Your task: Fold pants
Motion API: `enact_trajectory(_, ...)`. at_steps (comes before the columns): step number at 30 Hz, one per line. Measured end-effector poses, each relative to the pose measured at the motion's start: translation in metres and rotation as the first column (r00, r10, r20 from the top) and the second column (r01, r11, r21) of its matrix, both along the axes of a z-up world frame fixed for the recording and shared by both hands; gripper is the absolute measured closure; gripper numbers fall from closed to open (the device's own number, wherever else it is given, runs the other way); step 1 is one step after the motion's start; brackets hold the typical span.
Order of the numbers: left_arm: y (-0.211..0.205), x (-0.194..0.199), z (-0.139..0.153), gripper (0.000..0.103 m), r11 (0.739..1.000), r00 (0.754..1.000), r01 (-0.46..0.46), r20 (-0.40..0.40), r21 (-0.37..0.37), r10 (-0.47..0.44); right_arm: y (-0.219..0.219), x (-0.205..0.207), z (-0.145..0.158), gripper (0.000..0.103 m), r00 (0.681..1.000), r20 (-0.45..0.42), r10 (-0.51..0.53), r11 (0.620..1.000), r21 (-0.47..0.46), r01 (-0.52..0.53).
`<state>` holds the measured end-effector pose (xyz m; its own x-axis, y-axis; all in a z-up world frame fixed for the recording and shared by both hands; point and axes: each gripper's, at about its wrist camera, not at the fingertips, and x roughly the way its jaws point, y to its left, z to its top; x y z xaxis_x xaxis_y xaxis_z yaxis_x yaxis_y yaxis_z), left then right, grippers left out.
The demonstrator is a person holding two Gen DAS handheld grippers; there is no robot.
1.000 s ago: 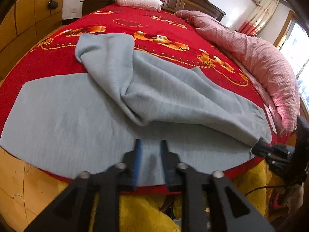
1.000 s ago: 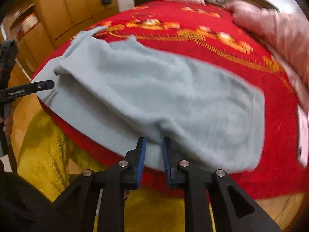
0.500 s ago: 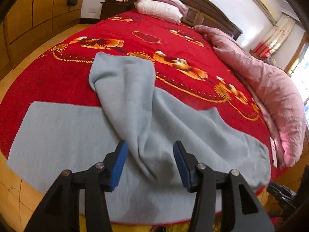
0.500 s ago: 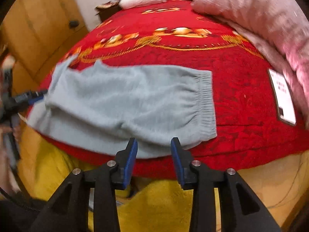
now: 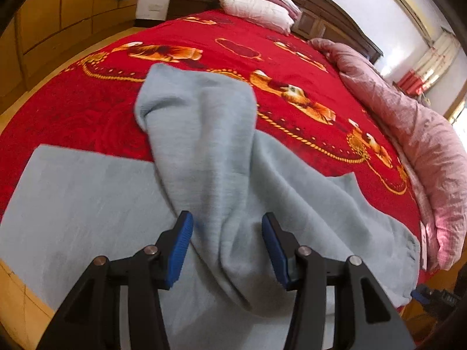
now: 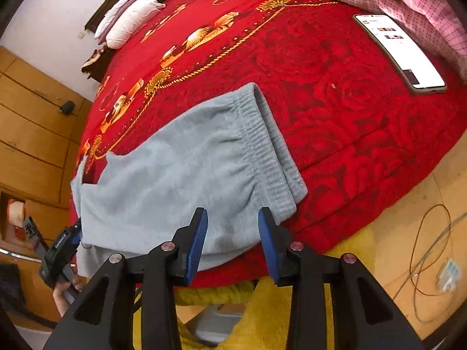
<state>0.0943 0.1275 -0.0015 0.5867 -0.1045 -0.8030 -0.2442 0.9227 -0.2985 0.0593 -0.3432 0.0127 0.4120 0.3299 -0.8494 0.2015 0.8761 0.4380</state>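
Light grey-blue pants [image 5: 210, 157] lie on the red bed near its front edge. One leg lies flat to the left; the other is draped over it in a loose ridge pointing away. My left gripper [image 5: 226, 245] is open, its blue pads either side of that ridge, holding nothing. In the right wrist view the elastic waistband [image 6: 262, 145] of the pants [image 6: 163, 180] lies at the right end. My right gripper [image 6: 232, 239] is open and empty just above the front edge of the pants near the waistband. The left gripper also shows in the right wrist view [image 6: 62, 245].
A phone [image 6: 400, 52] lies on the red bedspread [image 6: 335, 93] right of the waistband. A pink quilt [image 5: 414, 134] runs along the bed's right side, pillows [image 5: 256, 8] at the head. Yellow fabric [image 6: 277, 315] hangs below the bed edge. Cables [image 6: 429, 262] lie on the wooden floor.
Both grippers were shut on the pants edge one second ago; both have opened and let go. The left moved forward over the draped leg; the right swung toward the waistband.
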Motion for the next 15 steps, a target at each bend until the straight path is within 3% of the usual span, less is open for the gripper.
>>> enact_trajectory(8,-0.006,0.004,-0.001,0.051,1.0,1.0,0.01,0.0,0.023,-0.01,0.002,-0.005,0.006,0.066,1.0,0.016,-0.008,0.993,-0.118,0.01)
enact_trajectory(13,-0.009,0.008,-0.007,0.052,1.0,1.0,-0.006,-0.012,0.022,0.007,0.002,0.006,-0.006,0.066,1.0,-0.012,-0.01,0.994,-0.108,0.009)
enact_trajectory(15,-0.01,0.009,-0.006,0.061,0.999,1.0,-0.011,-0.009,0.042,0.012,0.004,0.01,-0.007,0.066,1.0,-0.009,0.005,0.993,-0.115,-0.006)
